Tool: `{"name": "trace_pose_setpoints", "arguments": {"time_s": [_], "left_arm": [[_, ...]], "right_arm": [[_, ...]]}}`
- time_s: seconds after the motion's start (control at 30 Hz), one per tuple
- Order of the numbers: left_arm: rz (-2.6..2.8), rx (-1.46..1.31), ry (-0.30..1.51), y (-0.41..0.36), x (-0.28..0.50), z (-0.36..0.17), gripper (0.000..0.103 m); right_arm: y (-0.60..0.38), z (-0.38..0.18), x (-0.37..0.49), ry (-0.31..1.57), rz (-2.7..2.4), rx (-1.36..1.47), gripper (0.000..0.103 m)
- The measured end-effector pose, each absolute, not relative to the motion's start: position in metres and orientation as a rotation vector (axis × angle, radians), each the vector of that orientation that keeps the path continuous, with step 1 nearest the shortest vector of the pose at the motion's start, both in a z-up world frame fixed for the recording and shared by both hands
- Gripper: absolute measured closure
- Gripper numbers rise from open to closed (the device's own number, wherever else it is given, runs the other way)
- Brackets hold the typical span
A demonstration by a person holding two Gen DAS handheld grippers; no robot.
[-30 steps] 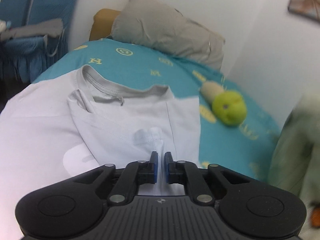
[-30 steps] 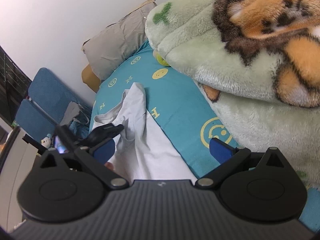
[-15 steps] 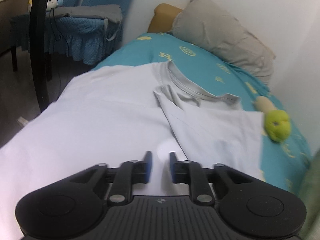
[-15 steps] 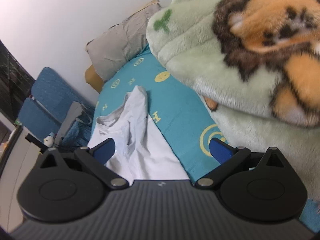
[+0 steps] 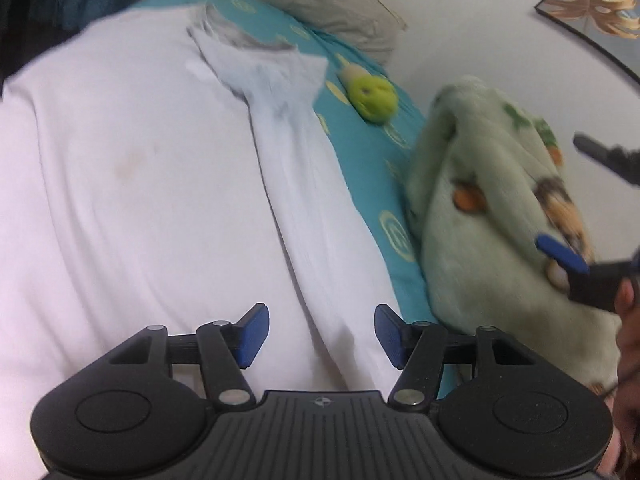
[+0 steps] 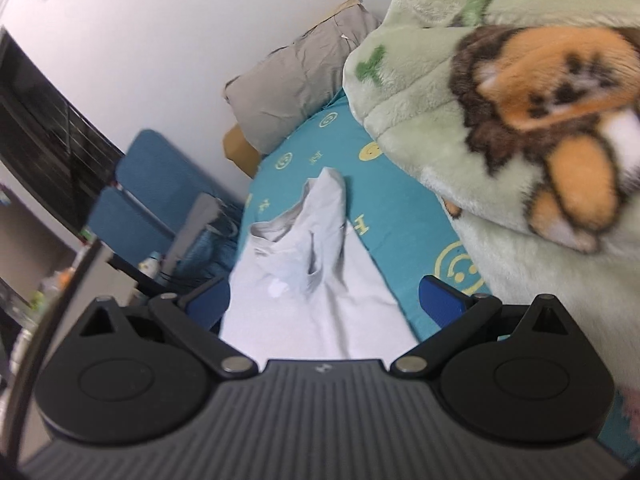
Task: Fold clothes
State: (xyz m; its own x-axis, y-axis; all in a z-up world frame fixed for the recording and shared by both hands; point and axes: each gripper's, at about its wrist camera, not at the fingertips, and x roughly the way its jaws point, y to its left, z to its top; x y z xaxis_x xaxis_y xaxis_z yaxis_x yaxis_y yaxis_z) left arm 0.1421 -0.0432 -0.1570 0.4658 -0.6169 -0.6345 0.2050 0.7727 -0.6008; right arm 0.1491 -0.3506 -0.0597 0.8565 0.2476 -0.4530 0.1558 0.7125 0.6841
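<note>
From the left wrist camera, the white T-shirt (image 5: 140,184) lies spread flat on the bed (image 5: 360,184). It covers most of the bed's near side, and its collar points to the head end, where the grey pillow (image 5: 320,4) sits. One side of the shirt is already folded in over its middle, and that makes a long ridge down the shirt. The left gripper (image 5: 320,334) hangs just above that ridge. Its blue pads (image 5: 252,334) have just been opening and now stand apart with nothing pinched between them. The cloth lies under the gap, not in it. It looks like the fold was laid down so it can stay flat by itself. A green toy (image 5: 374,98) and a fuzzy green blanket (image 5: 492,208) sit along the bed's far edge, clear of the shirt.

From the right wrist camera, the right gripper (image 6: 324,300) is spread wide and holds nothing. The shirt lies below and past its fingers, near the bed's left edge. The blanket sits on the right. This hand seems to be waiting.
</note>
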Motion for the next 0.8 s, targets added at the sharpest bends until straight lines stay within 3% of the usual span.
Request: {"name": "trace_pose_setpoints", "arguments": {"time_s": [0.17, 0.3, 0.7, 0.8], "left_arm": [[-0.626, -0.611, 1.070, -0.051, 0.127, -0.181, 0.045], [-0.679, -0.574, 0.980, -0.053, 0.123, -0.171, 0.053], [-0.774, -0.604, 0.985, -0.069, 0.127, -0.180, 0.053], [-0.753, -0.590, 1.056, -0.076, 0.131, -0.190, 0.053]], "right_arm": [[-0.361, -0.059, 0.138, 0.552, 0.070, 0.858, 0.000], [-0.358, -0.061, 0.141, 0.571, 0.060, 0.848, 0.000], [-0.345, -0.070, 0.151, 0.631, 0.110, 0.858, 0.000], [-0.345, -0.072, 0.152, 0.636, 0.112, 0.869, 0.000]]}}
